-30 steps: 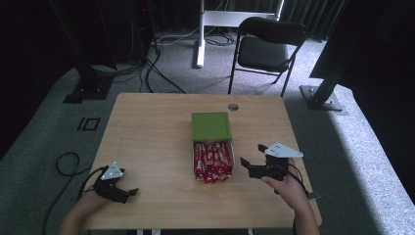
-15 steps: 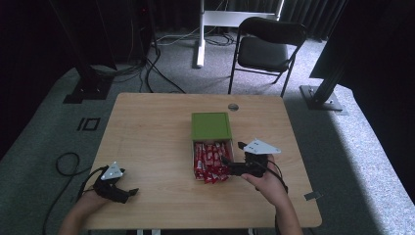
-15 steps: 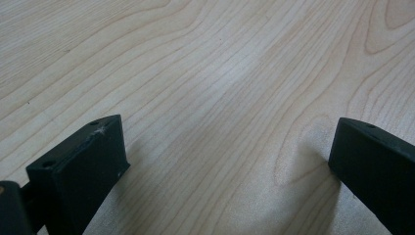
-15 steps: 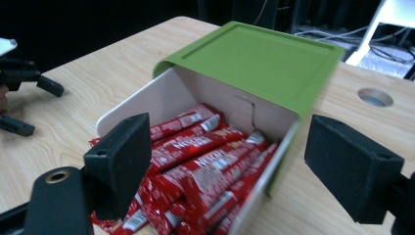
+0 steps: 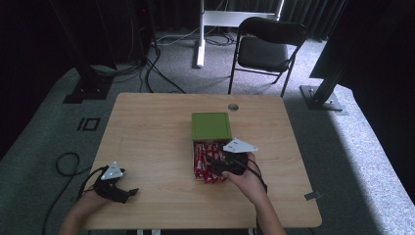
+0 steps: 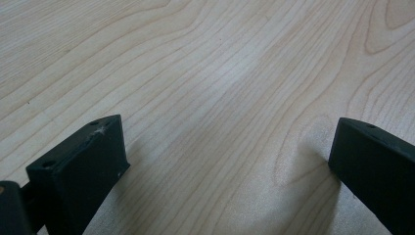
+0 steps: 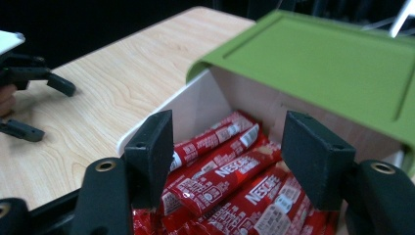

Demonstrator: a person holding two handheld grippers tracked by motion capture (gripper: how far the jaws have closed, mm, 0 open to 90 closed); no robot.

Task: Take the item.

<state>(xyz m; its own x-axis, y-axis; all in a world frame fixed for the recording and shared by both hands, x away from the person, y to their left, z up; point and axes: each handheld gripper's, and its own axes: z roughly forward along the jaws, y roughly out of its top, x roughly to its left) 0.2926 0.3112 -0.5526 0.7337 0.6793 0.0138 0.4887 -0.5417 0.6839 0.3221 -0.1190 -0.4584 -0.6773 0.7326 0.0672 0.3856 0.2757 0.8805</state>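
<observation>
A white box of several red Nescafe sachets sits mid-table, its green lid slid partly back over the far half. My right gripper is open, its jaws down over the sachets with nothing pinched between them. At the table's near left corner my left gripper rests open on bare wood; it also shows far off in the right gripper view.
The wooden table has a small round grommet near its far edge. A black folding chair stands behind the table. Cables lie on the grey carpet at left.
My right gripper has moved left from the table's right side to over the sachets in the box. The left gripper has stayed put.
</observation>
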